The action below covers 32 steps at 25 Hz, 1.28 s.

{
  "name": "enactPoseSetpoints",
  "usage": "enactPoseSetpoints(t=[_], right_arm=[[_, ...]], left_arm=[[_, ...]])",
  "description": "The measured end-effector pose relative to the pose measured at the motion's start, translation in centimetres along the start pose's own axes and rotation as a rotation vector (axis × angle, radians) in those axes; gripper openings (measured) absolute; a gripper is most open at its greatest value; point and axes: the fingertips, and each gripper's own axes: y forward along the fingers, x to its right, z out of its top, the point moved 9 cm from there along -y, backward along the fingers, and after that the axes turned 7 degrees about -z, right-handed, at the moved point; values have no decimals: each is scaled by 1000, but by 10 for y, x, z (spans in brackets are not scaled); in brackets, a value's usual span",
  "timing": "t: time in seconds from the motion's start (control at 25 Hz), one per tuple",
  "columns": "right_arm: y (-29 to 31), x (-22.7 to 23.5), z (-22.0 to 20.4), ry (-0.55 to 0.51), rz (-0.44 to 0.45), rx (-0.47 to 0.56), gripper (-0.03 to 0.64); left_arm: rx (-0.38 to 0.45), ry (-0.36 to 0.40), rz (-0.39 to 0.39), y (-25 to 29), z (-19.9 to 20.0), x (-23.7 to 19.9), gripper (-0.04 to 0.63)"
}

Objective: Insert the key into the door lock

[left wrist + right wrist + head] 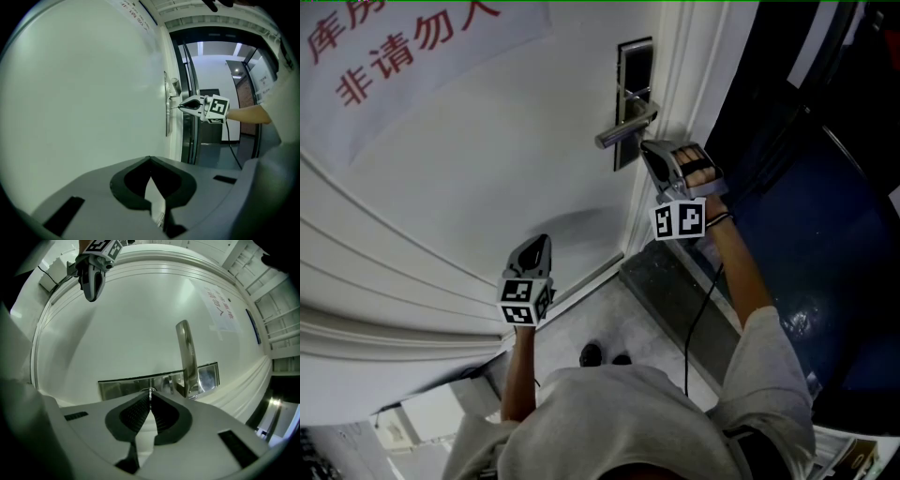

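A grey sweatshirt point(609, 412) fills the bottom of the head view, with both forearms reaching out from it toward a white door point(487, 169). The left gripper point(542, 242) is low in front of the door's plain panel, well apart from the lock. Its fingers are closed tip to tip with nothing between them.

The right gripper point(647, 147) is up at the door's latch edge, just below the lever handle point(623, 129). Its fingers are pinched together on a thin metal key point(150, 390). The key's free end meets the shiny lock plate point(633, 70) beside the base of the handle. How far it sits in the lock cannot be told. A black cable point(688, 328) hangs from the right gripper along the forearm.

The lock plate is a narrow steel strip set close to the door's edge, just beside the white door frame point(675, 84). A paper sign point(412, 47) with red characters is stuck on the door, farther from the frame than the plate. Raised mouldings curve across the door's lower part.

Below the door lies a pale speckled floor point(600, 319), where the tips of two dark shoes point(592, 354) show. A grey threshold point(675, 291) runs along the foot of the frame. Beyond it a dark blue glossy floor point(806, 244) stretches into a corridor, which is lit from the ceiling in the left gripper view.
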Motion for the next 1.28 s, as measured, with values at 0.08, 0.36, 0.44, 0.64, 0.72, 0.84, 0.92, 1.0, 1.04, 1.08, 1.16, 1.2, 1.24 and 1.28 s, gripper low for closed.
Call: enactPoseSetpoints(t=[0.08,0.36,0.44,0.64,0.72,0.84,0.92,1.0,1.04,1.08,1.16,1.2,1.24,1.28], right_arm=[[1,-1,-1,-9,0,0,29],[3,-2,-5,-56,-3,16,29],[4,-2,-6,-65,-4,20,29],[5,2,-7,-104,18,45,30],[5,5,-8,-91,39,59,29],[7,7,-4,-105,53,65,29],[8,6,-5,-105,50,70,29],[8,4,-7,-104,40,80,29],[9,2,-9,-107,33,84,29],[11,1,-11,-111,24,85,29],[17,-1,-12,-113,10,77,29],[20,-1,-12,-110,8,72,29],[22,-2,-11,-109,8,69,29],[26,-3,-11,-111,8,67,29]], left_arm=[[0,0,-1,0,0,-1,17],[1,-1,-5,1,0,-1,17],[0,-1,-7,0,0,-2,17],[-5,-5,-9,-1,-3,-2,16],[-6,-7,-12,-2,-4,-2,17],[-10,-6,-18,-1,-5,-3,17],[-8,-8,-17,-1,-4,-2,17],[-7,-11,-21,0,-4,0,17],[-7,-11,-23,1,-4,1,17],[-7,-11,-25,2,-4,1,17],[-7,-12,-24,2,-5,2,17],[-8,-12,-23,1,-5,2,17],[-10,-13,-20,0,-6,2,17],[-11,-13,-16,-1,-6,1,17]])
